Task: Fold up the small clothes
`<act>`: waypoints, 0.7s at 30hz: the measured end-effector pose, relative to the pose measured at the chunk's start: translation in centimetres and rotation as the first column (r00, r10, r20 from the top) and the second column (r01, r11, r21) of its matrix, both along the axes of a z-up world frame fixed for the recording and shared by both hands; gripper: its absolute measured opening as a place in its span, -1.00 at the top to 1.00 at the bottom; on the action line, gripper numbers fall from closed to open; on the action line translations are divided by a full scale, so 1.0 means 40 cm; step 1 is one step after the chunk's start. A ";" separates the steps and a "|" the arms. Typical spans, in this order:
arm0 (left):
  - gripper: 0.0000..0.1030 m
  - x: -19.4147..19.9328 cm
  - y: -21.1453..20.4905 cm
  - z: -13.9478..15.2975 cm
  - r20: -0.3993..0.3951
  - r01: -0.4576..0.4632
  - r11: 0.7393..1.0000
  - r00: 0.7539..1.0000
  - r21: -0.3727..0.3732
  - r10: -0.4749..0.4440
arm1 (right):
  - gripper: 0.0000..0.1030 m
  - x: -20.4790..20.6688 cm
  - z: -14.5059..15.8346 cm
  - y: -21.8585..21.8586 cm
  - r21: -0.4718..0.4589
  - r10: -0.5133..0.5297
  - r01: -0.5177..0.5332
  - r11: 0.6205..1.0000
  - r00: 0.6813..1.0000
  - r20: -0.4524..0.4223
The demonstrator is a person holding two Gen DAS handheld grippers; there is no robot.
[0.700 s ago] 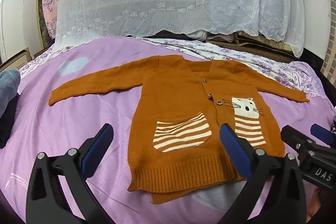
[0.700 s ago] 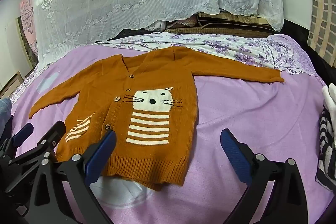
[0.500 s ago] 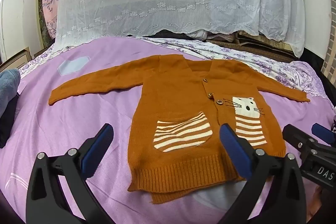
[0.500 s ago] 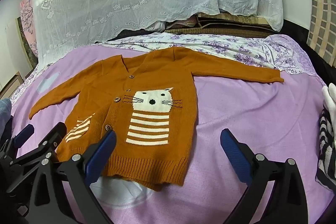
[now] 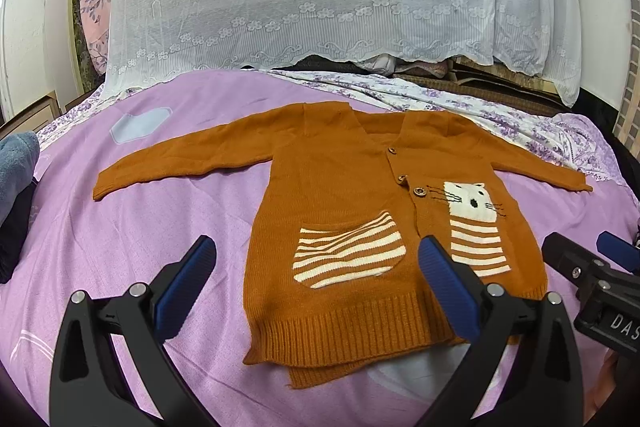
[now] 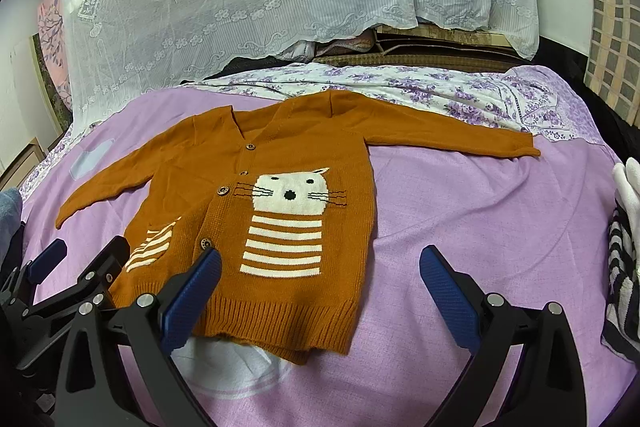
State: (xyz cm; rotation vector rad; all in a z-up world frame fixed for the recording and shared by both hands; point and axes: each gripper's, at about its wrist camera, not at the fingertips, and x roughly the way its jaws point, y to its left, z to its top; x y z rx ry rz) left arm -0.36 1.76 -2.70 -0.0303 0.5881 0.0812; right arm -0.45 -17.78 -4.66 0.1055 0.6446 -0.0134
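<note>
**Both hand-held grippers wide open above a flat cardigan**

A small brown cardigan (image 5: 340, 195) with a knitted cat lies flat, sleeves spread, in the middle of a purple bed (image 5: 140, 227). The left hand-held gripper (image 5: 316, 283) and right hand-held gripper (image 6: 320, 287) hover over its hem near the bed's front edge, jaws fully spread, holding and touching nothing.

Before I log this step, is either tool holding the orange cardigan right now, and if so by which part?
Nothing is held. The left tool and right tool both stand wide open above the hem of the cardigan, which lies flat on the purple bedspread.
</note>
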 end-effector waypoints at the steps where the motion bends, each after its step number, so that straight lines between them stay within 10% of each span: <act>1: -0.91 0.000 0.000 0.000 0.000 0.000 1.000 1.000 0.000 0.000 | -0.93 0.000 0.000 0.000 0.000 0.000 0.000 1.000 1.000 0.000; 21: -0.91 0.001 0.000 0.001 -0.002 0.000 1.000 1.000 0.001 0.000 | -0.93 -0.003 -0.003 -0.003 -0.001 0.001 -0.001 1.000 1.000 0.000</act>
